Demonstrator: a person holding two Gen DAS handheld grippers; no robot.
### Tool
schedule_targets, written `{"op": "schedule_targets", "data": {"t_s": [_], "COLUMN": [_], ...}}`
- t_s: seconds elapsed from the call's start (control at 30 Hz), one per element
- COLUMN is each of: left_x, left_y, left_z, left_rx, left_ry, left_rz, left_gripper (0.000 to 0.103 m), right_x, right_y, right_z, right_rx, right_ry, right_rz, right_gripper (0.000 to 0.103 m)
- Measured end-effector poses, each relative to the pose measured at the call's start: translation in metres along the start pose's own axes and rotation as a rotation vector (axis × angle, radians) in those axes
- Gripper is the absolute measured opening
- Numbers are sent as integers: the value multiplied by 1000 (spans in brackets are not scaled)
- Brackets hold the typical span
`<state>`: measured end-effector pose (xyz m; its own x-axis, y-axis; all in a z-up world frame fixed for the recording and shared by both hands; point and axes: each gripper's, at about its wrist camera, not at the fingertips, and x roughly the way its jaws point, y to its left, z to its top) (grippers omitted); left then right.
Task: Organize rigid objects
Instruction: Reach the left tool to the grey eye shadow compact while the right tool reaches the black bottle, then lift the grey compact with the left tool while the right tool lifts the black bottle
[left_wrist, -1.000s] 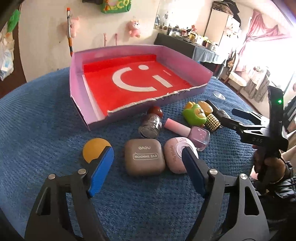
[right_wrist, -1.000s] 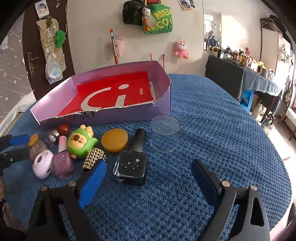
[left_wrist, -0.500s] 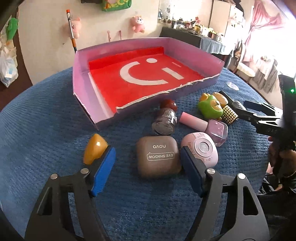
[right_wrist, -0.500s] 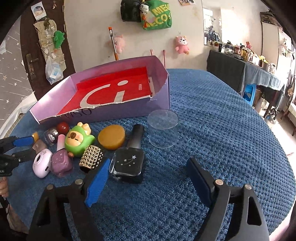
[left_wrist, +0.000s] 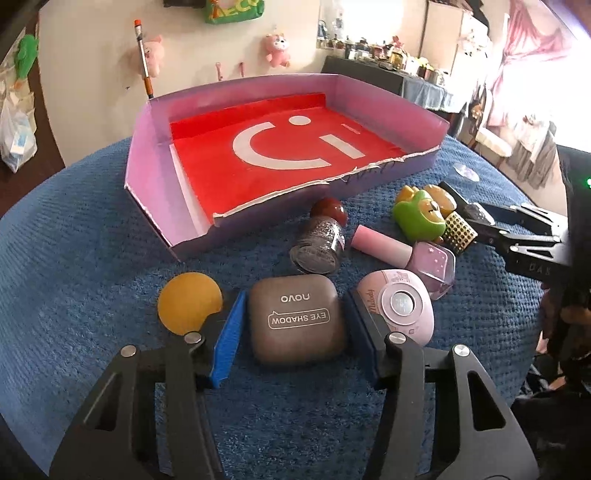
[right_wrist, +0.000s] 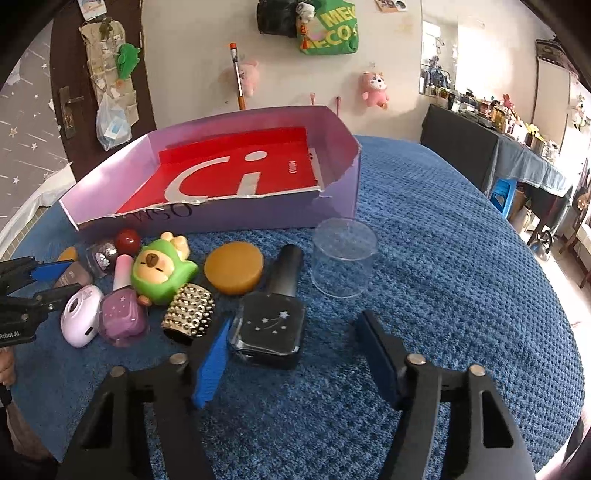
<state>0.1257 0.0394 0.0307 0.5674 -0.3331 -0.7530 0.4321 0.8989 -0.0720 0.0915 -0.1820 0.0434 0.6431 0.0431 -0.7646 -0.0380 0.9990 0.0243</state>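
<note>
A brown eye shadow case (left_wrist: 297, 319) lies on the blue cloth between the fingers of my left gripper (left_wrist: 295, 300). Its jaws are closing and the pads sit against the case's two sides. A black nail polish bottle (right_wrist: 271, 321) lies between the fingers of my right gripper (right_wrist: 295, 319). Those jaws are closing too: the left pad is near the bottle and a wide gap remains on the right. The purple box (left_wrist: 155, 155) with a red floor stands empty behind the objects.
Beside the case lie an orange puck (left_wrist: 188, 302), a pink round case (left_wrist: 399, 306), a pink polish bottle (left_wrist: 432, 262) and a glitter bottle (left_wrist: 321, 243). A green toy (right_wrist: 159, 269), a gold studded piece (right_wrist: 188, 314), another orange puck (right_wrist: 234, 267) and a clear cup (right_wrist: 343, 258) flank the black bottle.
Both pairs of jaws have narrowed. The left gripper slid forward until the eye shadow case sits between its pads. The right gripper came closer around the black bottle.
</note>
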Motion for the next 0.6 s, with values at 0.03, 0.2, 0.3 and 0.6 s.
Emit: {"op": "schedule_targets", "data": {"t_s": [0.03,0.2,0.3,0.6], "left_x": [0,-7,-15,-39], "left_y": [-1,-11,-15,-22], "left_z": [-1,-4,-5,1], "left_rx": [-5,3,-8,-25], "left_ry": [-5,-43,-71,-132], "left_rz": [4,68,87,81], "left_gripper": [51,50,50,50], "right_x": [0,-1,-8,-38], "right_y": [2,7,3,7], "right_z": [1,0,-3,4], "right_rx": [-7,-30,-10,-43], "right_ry": [-1,-21,-52,-139], "right_rz": [3,49,70,120], "right_gripper": [61,43,43,43]}}
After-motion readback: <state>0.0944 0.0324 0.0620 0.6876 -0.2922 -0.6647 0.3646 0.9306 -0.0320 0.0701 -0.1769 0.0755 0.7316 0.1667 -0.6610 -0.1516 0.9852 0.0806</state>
